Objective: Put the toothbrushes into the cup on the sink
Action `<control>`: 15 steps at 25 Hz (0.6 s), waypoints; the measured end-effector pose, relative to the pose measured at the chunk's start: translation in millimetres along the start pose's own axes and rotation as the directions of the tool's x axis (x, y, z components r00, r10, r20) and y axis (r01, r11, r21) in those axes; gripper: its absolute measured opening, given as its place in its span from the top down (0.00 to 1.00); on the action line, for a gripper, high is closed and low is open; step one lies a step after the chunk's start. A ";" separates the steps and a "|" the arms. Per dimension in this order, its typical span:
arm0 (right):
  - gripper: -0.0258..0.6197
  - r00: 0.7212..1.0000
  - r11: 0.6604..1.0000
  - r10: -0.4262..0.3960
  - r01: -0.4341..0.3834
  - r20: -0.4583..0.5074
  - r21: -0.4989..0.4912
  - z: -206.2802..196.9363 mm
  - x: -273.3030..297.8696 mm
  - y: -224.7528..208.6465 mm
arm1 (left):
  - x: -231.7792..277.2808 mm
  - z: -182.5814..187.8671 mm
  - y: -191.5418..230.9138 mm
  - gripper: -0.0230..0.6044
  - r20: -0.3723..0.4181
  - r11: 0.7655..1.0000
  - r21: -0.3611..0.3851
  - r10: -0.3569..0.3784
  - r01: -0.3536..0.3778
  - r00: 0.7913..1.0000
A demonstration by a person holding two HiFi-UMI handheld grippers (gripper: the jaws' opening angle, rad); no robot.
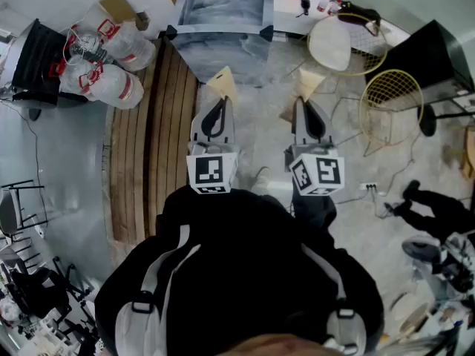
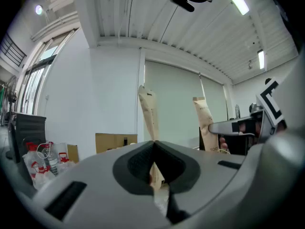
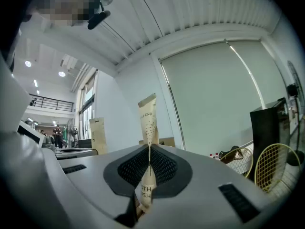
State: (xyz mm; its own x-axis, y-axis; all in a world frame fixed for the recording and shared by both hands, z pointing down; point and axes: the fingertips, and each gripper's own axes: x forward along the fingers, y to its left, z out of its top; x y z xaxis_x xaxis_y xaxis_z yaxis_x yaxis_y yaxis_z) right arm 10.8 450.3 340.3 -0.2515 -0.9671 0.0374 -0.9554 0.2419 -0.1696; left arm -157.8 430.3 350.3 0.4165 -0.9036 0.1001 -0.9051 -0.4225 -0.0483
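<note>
Standing in front of the grey sink (image 1: 223,47), the person holds both tools out side by side, well short of the sink. The left tool (image 1: 222,101) is closed on the left toothbrush packet (image 1: 223,82), a tan paper sleeve that rises upright past the pinched jaws in the left gripper view (image 2: 148,112). The right tool (image 1: 303,102) is closed in the same way on the right toothbrush packet (image 1: 310,82), whose printed sleeve stands between the jaws in the right gripper view (image 3: 148,120). A wooden slatted strip (image 1: 152,147) runs to the left of the left tool, and two rackets (image 1: 349,43) lie to the right.
</note>
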 end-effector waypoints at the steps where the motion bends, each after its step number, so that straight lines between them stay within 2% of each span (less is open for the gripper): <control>1: 0.95 1.000 1.000 0.000 0.000 0.002 -0.002 0.1 -0.3 1.0 | -0.7 1.3 0.4 0.96 0.007 1.000 -0.022 0.006 -0.006 1.000; 3: 0.95 1.000 1.000 0.000 0.000 0.008 -0.004 0.5 -1.3 2.1 | -2.4 3.0 0.9 0.96 0.015 0.999 -0.048 0.014 -0.013 1.000; 10: 0.95 1.000 0.999 0.007 -0.008 0.015 0.038 -0.9 2.9 -7.5 | 1.9 2.2 1.5 0.96 0.019 0.999 -0.041 0.025 -0.024 1.000; 13: 0.95 1.000 1.000 0.018 -0.018 0.011 0.016 -0.9 2.5 -12.1 | 3.3 -0.8 -1.5 0.96 0.005 1.000 0.006 0.025 -0.025 1.000; 15: 0.95 1.000 1.000 0.028 -0.028 0.010 0.013 0.8 1.5 -17.9 | 5.0 1.8 -8.2 0.96 0.007 0.999 -0.001 0.034 -0.034 0.999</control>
State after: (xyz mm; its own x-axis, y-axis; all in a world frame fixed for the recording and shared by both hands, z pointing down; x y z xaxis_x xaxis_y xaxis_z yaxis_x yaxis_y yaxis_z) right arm 27.6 444.4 342.6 -0.2766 -0.9607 0.0224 -0.9458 0.2681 -0.1834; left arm -148.2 429.2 349.5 0.3862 -0.9178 0.0918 -0.9187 -0.3916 -0.0506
